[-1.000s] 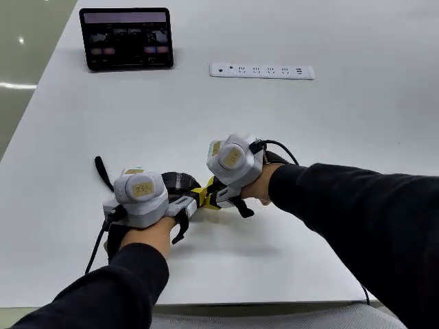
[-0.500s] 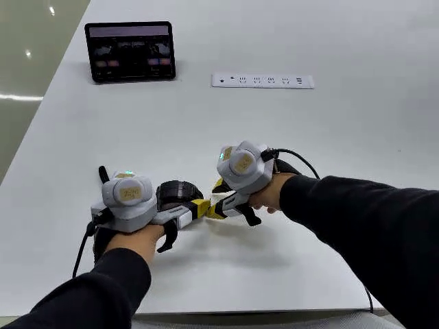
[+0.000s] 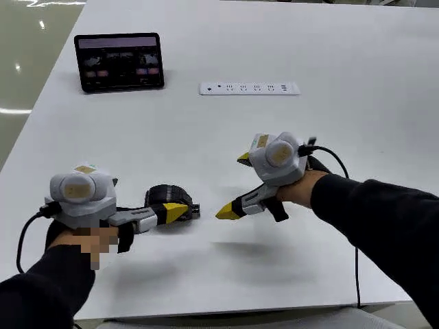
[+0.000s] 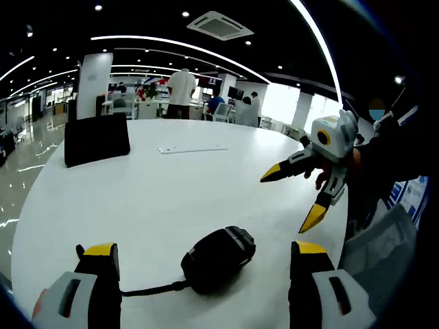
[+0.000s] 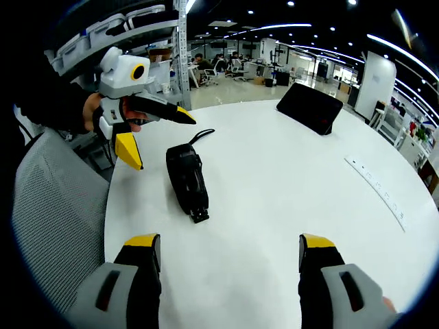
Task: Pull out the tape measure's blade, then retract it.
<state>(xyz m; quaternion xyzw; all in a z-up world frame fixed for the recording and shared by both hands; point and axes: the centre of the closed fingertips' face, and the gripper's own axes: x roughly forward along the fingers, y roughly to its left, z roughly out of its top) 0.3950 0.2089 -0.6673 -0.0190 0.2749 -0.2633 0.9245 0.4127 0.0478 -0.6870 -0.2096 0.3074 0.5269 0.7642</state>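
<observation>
Jaws wide on both units, nothing between them. Left gripper point(image 5: 163, 140) and right gripper point(image 3: 230, 187) point toward each other over the white table point(image 3: 206, 130). Yellow tips are well apart and neither is gripping anything.

Tape measure point(image 3: 168, 197): black case, lying on the table between the 2 grippers, much closer to the left.
- Head view: 1 yellow tip of the left gripper sits just beside the case on the near side. Can't tell if it touches.
- Left gripper view: case is ahead of the jaws and clear of both. Black wrist strap point(image 4: 147, 289) trails back toward the left-hand jaw.
- Right gripper view: case seen lengthwise, blade hook point(image 5: 199, 217) at the case mouth on the end facing that camera. Right jaws are well short of it.

Writing:
- Any print on the case is too small to read.
- Tan sticker point(image 3: 79, 188) on top of each gripper body carries print, but it's unreadable.
- Tablet point(image 3: 120, 60) is propped at the far left of the table, screen lit, with a pale header bar over rows of small tiles. Text is illegible.
- White power strip point(image 3: 249, 88) lies flat at the far side, with a row of sockets. Its markings are too small to make out.

Black cable point(image 3: 336, 161) loops off the right gripper across the table. Dark sleeves on both arms.
</observation>
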